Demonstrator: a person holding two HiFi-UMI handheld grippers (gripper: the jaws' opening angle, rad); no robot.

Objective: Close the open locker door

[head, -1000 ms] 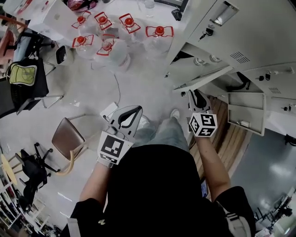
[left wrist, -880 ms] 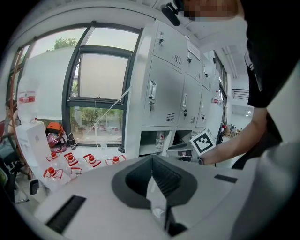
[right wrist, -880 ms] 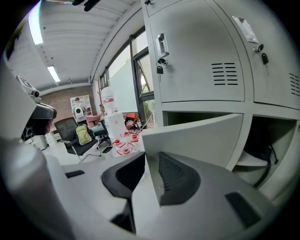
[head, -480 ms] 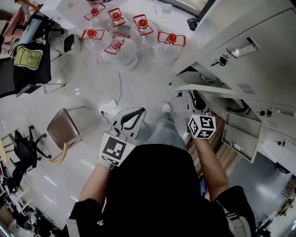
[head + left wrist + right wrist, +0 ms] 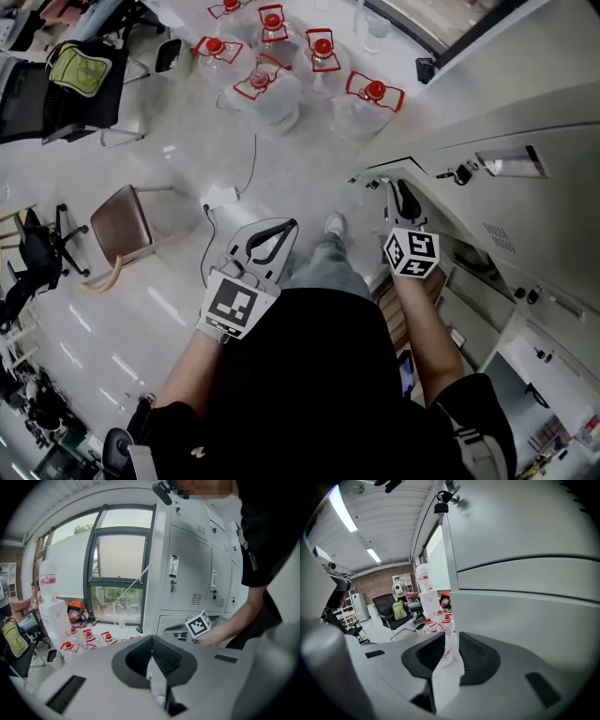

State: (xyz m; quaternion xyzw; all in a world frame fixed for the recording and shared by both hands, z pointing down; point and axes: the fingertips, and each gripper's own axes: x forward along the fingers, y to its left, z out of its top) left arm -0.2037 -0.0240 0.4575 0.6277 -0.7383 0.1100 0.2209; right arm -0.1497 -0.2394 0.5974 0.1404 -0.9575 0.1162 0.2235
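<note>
Right gripper (image 5: 395, 186) is up against the lockers (image 5: 525, 112), low down on the bank. Its jaws stand a narrow slit apart and clasp nothing; through the gap you can see bottles (image 5: 436, 620) on the floor. The door (image 5: 525, 620) fills that gripper's view as a broad grey panel just to the right of the jaws, its edge running down towards the slit. Whether a jaw touches it, I cannot tell. Above the door, on the next panel up, a key (image 5: 442, 502) hangs in its lock.

From the left gripper's view, the door is ajar in the lockers' lower row, with a dark slot showing beside the right gripper's marker cube (image 5: 198, 624).

Left gripper (image 5: 291, 225) hangs well away from the lockers, out in front of the person's body. Its jaws are pinched together at the tips, with nothing between them.

Farther out from the lockers, red-capped bottles cluster on the floor below the window (image 5: 119, 564). A brown chair (image 5: 117, 225) stands well apart on the far side.
</note>
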